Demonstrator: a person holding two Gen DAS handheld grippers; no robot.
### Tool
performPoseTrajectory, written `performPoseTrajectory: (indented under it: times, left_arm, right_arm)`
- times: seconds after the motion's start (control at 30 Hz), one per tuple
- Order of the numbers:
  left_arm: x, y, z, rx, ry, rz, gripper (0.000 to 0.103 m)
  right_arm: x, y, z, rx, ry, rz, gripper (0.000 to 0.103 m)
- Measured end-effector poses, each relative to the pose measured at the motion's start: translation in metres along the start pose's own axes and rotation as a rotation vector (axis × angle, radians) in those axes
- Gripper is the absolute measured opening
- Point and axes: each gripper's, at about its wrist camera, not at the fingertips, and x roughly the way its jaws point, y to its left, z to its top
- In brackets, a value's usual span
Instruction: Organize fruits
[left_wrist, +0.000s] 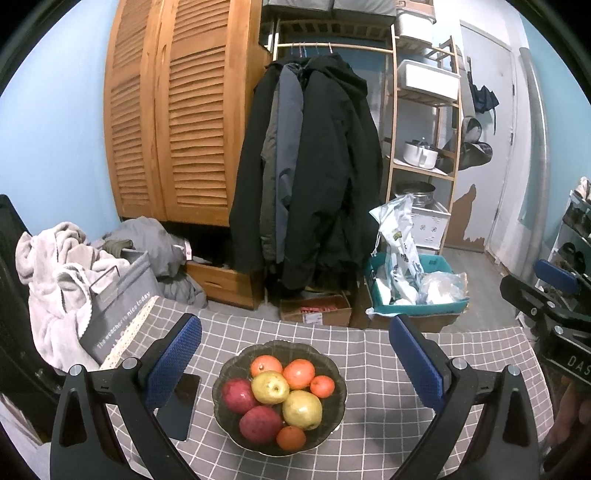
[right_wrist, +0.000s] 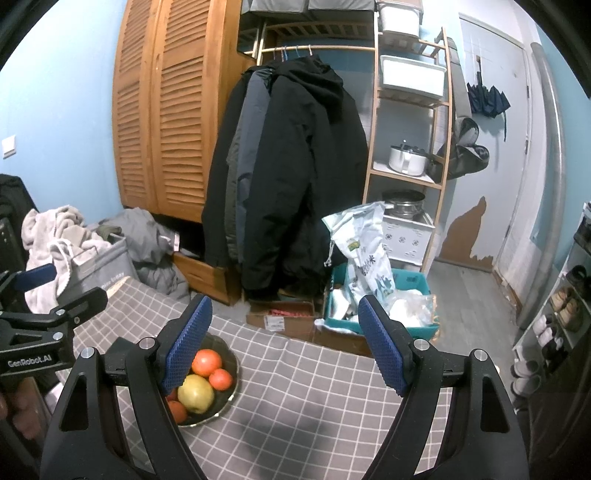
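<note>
This was a lived-in room of a home, part bedroom, part entry. Coats (left_wrist: 310, 173) hung on a rail beside a louvred wooden wardrobe (left_wrist: 173, 110), laundry (left_wrist: 70, 273) spilled from a basket, and a shoe rack (right_wrist: 561, 314) stood near the door (right_wrist: 491, 129).

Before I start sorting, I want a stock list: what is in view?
dark glass bowl: one, on the grey checked tablecloth, between the left gripper's fingers in its view.
red apples: two, bowl's left.
yellow-green apples: two, middle.
orange fruits: four, back and front rim.
black phone: one, left of bowl.
black coats: several, on rack behind.
teal bin: one, floor.
left gripper: open, empty.
right gripper: open, empty.
</note>
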Motion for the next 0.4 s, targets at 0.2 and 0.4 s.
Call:
performPoseTrajectory:
  times: [0.2, 0.4]
  left_arm:
    - [-0.0005, -0.0023, 0.0009, 0.003, -0.007, 0.006, 0.102]
    - [-0.0023, -0.0035, 0.0006, 0.002, -0.008, 0.008, 0.102]
  right_arm:
    - [0.0000, 0.0000, 0.0003, 0.001, 0.001, 0.001, 0.080]
    - [-0.0001, -0.0001, 0.0006, 0.000, 0.000, 0.000, 0.080]
